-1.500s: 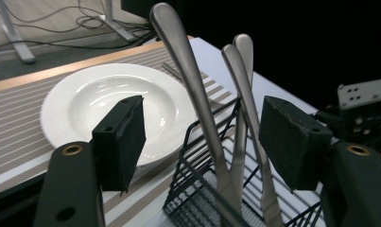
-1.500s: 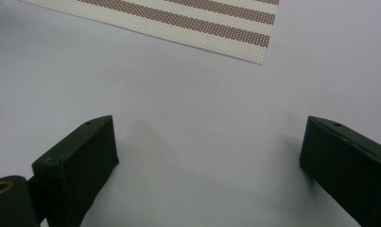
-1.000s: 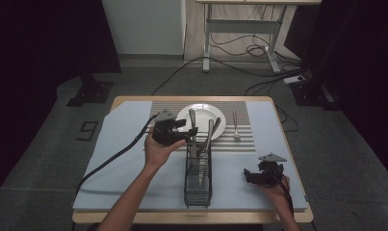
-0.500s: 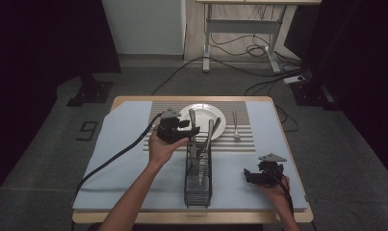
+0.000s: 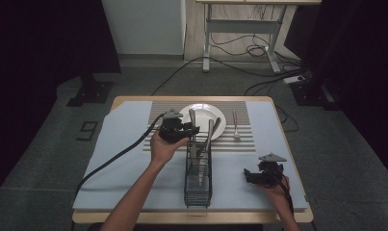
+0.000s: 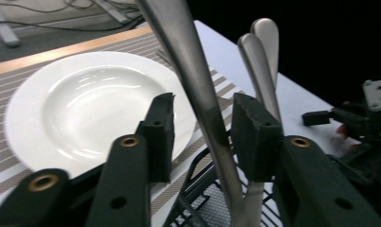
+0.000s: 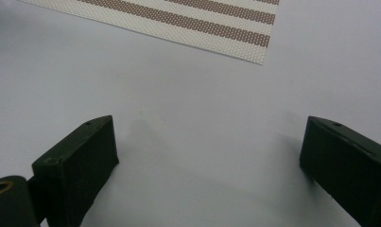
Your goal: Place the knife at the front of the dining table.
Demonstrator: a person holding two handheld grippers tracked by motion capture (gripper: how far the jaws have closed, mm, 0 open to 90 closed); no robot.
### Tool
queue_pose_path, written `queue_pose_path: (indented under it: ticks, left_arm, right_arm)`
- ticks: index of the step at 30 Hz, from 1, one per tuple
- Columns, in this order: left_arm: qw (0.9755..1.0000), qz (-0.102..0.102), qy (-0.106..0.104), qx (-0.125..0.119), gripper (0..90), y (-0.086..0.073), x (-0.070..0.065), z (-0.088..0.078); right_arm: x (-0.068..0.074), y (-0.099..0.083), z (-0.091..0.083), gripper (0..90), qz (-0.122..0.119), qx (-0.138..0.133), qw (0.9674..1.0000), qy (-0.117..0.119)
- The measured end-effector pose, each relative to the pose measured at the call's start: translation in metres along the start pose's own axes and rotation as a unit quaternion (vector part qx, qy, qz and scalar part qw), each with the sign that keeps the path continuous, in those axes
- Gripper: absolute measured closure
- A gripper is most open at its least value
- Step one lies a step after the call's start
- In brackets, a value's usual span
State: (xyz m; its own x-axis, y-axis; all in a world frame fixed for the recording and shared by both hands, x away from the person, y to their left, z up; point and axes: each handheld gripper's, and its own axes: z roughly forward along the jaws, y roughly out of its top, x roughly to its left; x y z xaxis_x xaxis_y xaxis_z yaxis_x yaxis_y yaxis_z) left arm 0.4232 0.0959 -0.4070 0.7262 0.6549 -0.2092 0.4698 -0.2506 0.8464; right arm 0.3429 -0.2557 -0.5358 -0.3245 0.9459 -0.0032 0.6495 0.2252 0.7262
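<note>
Closing lately around the handle [image 6: 204,109] upright in the rack [image 5: 198,178], left gripper [image 5: 191,130] jaws flank it, not yet pinching. Next: squeeze, lift straight up. Farther right, right gripper [image 5: 252,176] idle on bench [image 5: 134,144], jaws apart.

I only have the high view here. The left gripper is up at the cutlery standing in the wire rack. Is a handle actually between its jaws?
Observer: Yes. In the left gripper view one steel handle stands between the jaws of the left gripper, which have just been closing. A gap shows on one side, so there is no grip yet.
Operator: Anything else near the pads?
Observer: Two more handles rise just behind one pad, outside the jaws.
Operator: And the right gripper?
Observer: The right gripper has its jaws wide open over bare blue cloth, with the striped placemat corner ahead.
</note>
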Motion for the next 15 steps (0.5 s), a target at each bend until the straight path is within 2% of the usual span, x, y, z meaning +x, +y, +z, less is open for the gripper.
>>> queue_pose_path:
  ticks: [3, 10, 13, 15]
  left_arm:
    - [1.0000, 0.002, -0.005, -0.002, 71.4, -0.0005, 0.0004, 0.0008]
    - [0.9998, 0.000, -0.017, -0.004, 74.0, -0.0005, 0.0027, 0.0010]
    - [0.9997, 0.004, -0.019, -0.013, 74.8, -0.0014, 0.0005, -0.0001]
    - [0.9992, 0.006, -0.028, -0.028, 76.4, -0.0013, -0.0027, -0.0028]
  right_arm:
    - [0.0000, 0.0000, 0.0000, 4.4, 0.000, 0.000, 1.0000, 0.000]
    - [0.0000, 0.0000, 0.0000, 4.4, 0.000, 0.000, 1.0000, 0.000]
    - [0.0001, 0.0000, 0.0000, 4.4, 0.000, 0.000, 1.0000, 0.000]
    - [0.0000, 0.0000, -0.0001, 4.4, 0.000, 0.000, 1.0000, 0.000]
